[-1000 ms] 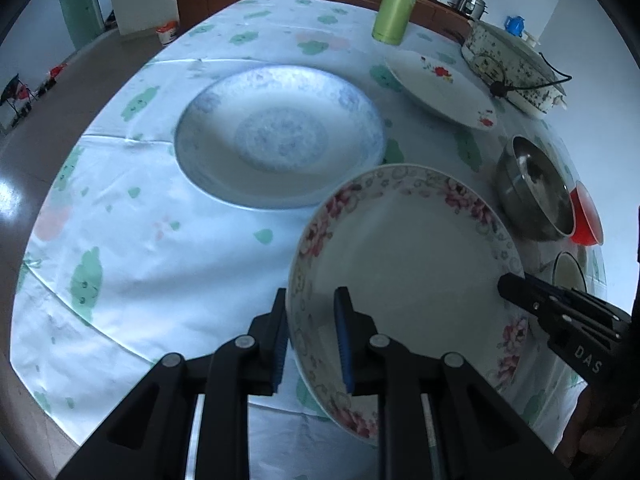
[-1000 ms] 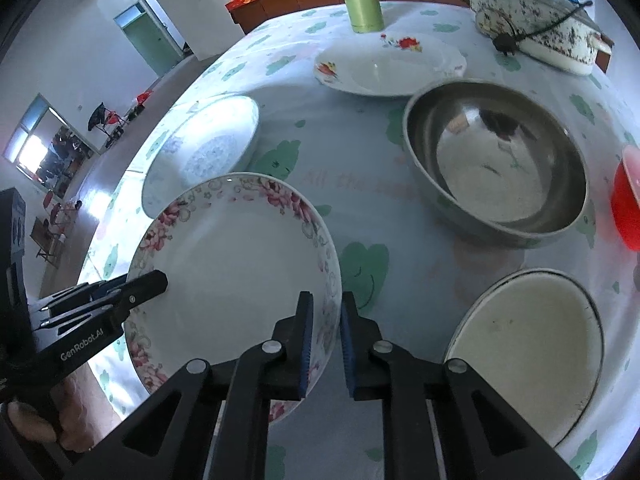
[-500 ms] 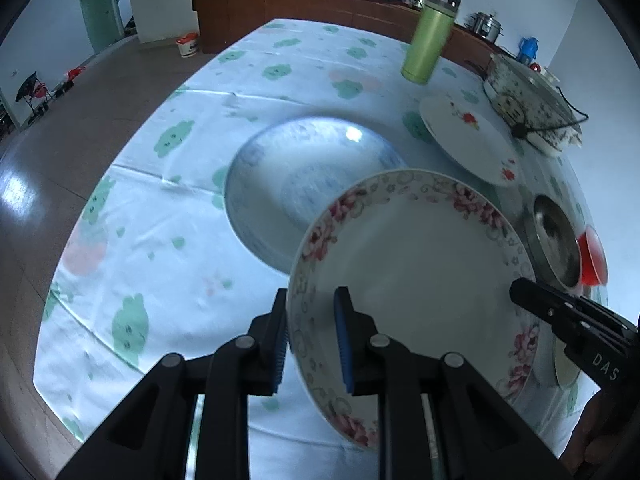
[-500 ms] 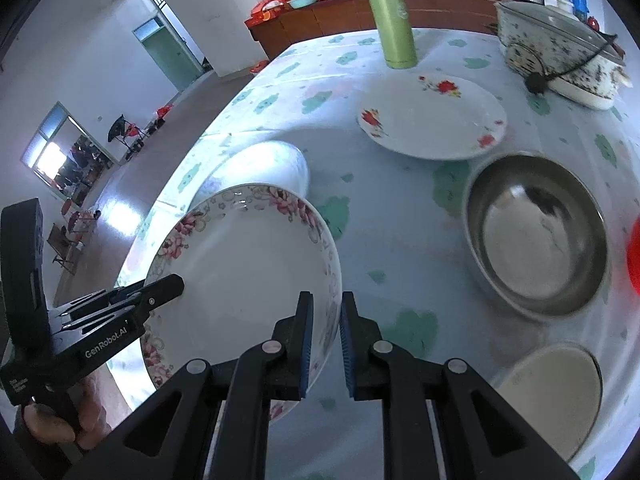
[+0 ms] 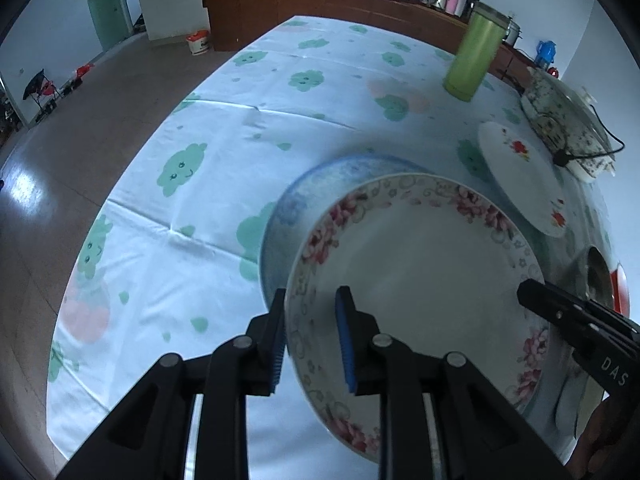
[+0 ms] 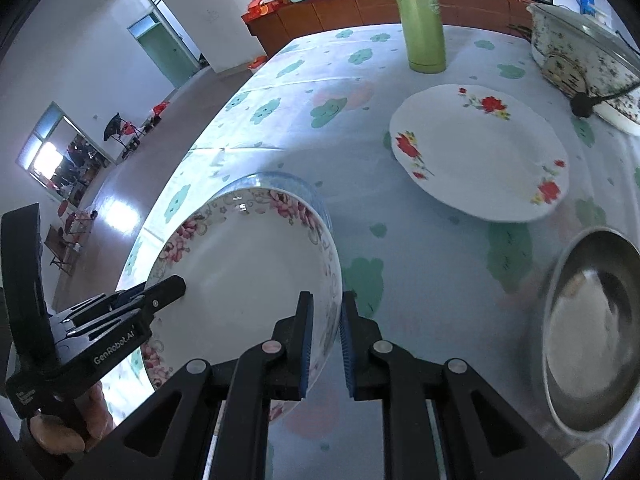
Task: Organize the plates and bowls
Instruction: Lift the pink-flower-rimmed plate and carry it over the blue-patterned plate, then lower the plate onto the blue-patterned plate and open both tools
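We hold one pink-flowered plate [image 5: 420,280] by opposite rims, tilted above the blue-patterned plate [image 5: 320,184], which shows past its far edge. Our left gripper [image 5: 311,336] has just eased its jaws slightly yet still pinches the near-left rim; our right gripper [image 6: 325,344] pinches the other rim. Beyond the blue-patterned plate sit one red-flowered plate [image 6: 480,152], one steel bowl [image 6: 592,332] and one green flask [image 6: 422,20]. Left of it the tablecloth [image 5: 200,184] lies bare to its edge.
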A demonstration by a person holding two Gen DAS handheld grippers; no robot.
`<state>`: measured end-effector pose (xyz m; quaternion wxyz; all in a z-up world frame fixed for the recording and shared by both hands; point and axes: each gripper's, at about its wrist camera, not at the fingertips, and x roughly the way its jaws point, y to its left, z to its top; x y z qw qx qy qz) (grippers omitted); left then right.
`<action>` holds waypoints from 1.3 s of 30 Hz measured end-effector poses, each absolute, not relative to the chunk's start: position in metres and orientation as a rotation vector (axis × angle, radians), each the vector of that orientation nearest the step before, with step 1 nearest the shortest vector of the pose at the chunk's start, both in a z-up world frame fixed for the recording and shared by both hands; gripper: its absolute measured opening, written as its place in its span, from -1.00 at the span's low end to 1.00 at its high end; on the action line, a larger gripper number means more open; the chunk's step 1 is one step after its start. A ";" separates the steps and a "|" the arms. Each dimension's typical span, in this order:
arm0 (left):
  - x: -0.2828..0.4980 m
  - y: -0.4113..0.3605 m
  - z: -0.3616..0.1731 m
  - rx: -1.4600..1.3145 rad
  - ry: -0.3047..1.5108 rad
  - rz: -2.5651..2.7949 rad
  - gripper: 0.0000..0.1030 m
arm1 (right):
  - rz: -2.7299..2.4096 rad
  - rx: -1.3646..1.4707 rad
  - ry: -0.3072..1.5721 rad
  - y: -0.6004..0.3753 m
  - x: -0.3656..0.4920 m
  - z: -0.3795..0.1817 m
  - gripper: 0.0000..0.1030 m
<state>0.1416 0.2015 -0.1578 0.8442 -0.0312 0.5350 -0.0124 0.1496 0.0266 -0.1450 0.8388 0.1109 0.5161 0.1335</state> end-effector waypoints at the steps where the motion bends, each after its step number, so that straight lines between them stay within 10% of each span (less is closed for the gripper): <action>1: 0.145 0.203 -0.160 -0.067 1.132 -0.025 -0.58 | 0.280 0.229 1.093 0.028 0.154 -0.146 -0.71; 39: 0.164 0.206 -0.171 0.043 1.088 0.028 -0.53 | 0.225 0.052 1.030 0.058 0.171 -0.170 -0.67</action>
